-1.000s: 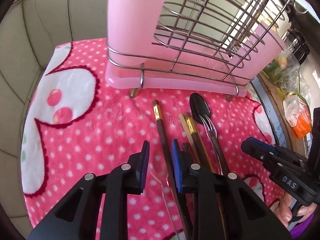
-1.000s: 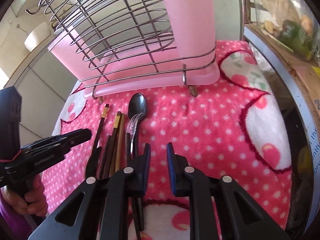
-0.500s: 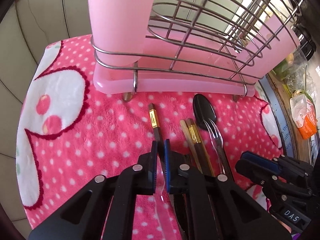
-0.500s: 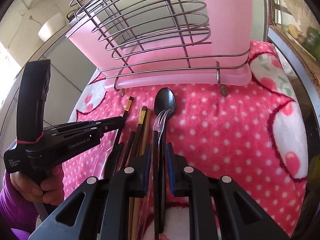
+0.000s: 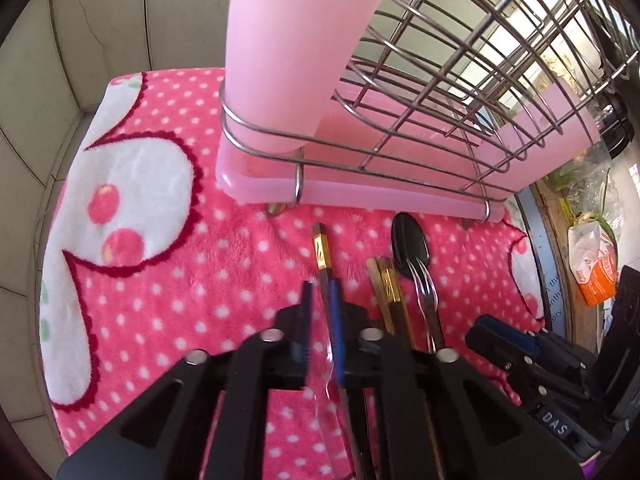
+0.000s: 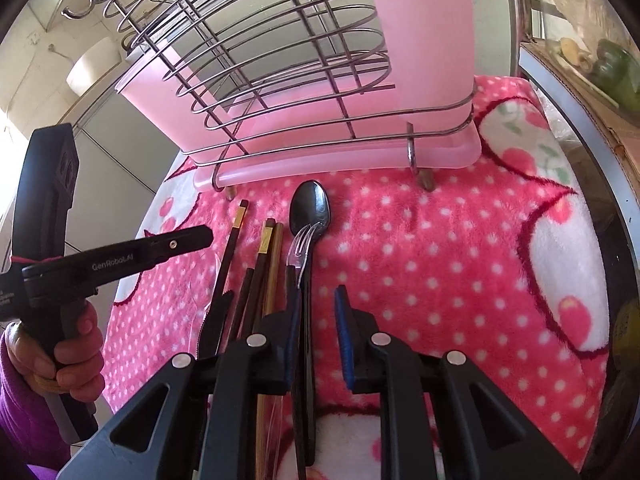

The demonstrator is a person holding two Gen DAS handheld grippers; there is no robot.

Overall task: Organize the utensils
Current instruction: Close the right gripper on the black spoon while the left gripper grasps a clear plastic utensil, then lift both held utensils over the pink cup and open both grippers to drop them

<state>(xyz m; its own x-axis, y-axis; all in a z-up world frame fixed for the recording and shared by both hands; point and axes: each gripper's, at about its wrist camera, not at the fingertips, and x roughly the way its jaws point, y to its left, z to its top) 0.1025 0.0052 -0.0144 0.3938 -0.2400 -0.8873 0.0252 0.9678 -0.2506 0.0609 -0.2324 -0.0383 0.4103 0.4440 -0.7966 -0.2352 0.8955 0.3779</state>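
Utensils lie in a row on a pink polka-dot blanket [image 5: 168, 280] just in front of a wire-and-pink-plastic utensil rack [image 5: 360, 184]. The left gripper [image 5: 320, 304] hangs with its fingers a narrow gap apart around a dark gold-banded chopstick [image 5: 321, 252]; whether the pads actually pinch it cannot be told. The right gripper [image 6: 318, 312] stands wider apart, holding nothing, its left pad just beside the handle of a black spoon [image 6: 310, 206] on which a clear plastic fork [image 6: 302, 246] rests. More chopsticks [image 6: 266, 256] lie between, pointing toward the rack. Done well, the step likely means squeezing one chopstick alone, squarely across its shaft, then lifting it without dragging its neighbours.
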